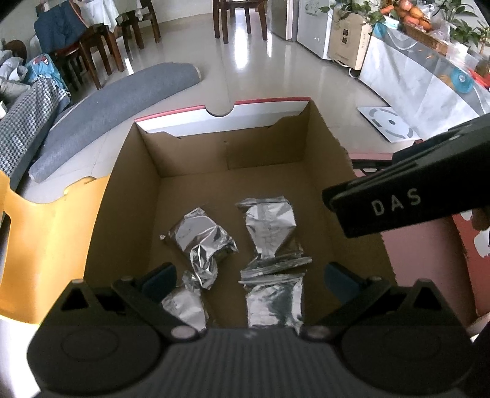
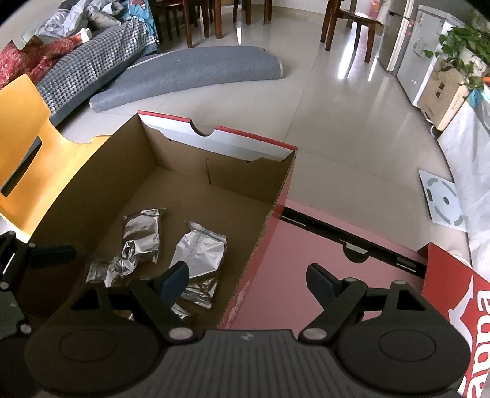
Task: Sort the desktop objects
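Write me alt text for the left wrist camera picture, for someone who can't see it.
An open cardboard box holds several crumpled silver foil packets, seen from above between the open fingers of the left tool, which holds nothing. The right tool juts in from the right, and a tiled floor with wooden chairs lies beyond.

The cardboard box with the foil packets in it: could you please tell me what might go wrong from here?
1. The right gripper straddles the cardboard box wall; lowering it could crush that edge.
2. The foil packets overlap, so the open left gripper might pinch two at once.
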`<state>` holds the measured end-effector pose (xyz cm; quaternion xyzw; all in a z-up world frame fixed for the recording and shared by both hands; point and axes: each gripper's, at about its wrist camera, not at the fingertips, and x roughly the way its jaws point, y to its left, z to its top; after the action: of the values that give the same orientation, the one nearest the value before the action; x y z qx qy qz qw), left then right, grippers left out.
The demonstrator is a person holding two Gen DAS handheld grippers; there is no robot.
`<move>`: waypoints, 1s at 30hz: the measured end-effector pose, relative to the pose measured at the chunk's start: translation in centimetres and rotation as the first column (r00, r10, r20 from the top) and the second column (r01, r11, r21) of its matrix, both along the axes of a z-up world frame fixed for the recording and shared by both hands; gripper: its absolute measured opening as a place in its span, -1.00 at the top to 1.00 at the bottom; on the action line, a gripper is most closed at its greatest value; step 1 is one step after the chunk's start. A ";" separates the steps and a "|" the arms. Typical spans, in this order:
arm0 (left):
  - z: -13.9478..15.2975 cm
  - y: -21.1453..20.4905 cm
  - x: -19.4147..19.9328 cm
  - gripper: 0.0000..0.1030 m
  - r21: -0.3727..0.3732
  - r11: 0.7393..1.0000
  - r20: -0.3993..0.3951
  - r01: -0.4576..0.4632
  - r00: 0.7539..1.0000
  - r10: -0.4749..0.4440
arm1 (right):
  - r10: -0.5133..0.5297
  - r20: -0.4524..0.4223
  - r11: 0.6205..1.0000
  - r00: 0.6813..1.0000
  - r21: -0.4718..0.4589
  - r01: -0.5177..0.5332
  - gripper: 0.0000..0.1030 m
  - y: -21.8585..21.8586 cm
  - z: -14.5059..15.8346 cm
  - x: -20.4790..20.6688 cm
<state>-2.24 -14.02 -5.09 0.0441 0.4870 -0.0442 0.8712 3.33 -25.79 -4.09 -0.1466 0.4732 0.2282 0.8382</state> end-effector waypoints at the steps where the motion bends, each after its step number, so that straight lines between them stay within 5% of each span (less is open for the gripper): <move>1: 0.0 0.0 -0.1 -1.00 -0.001 1.000 0.002 0.000 1.000 0.000 | 0.001 -0.001 1.000 1.000 -0.001 -0.001 -0.62 -0.1 0.1 -0.1; 16: 0.3 -1.1 -2.5 -1.00 -0.023 0.999 -0.008 -0.042 0.999 0.041 | -0.001 0.000 0.999 1.000 0.041 0.001 -0.62 -2.9 1.2 -1.8; 30: 0.7 -1.4 -4.9 -1.00 0.035 0.999 -0.008 -0.039 0.999 0.039 | 0.014 -0.005 0.997 1.000 0.076 -0.013 -0.62 -3.5 1.5 -3.9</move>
<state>-7.12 -15.41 -4.40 0.0497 0.4923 -0.0187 0.8688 -0.54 -29.26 -2.64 -0.1170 0.4654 0.2521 0.8403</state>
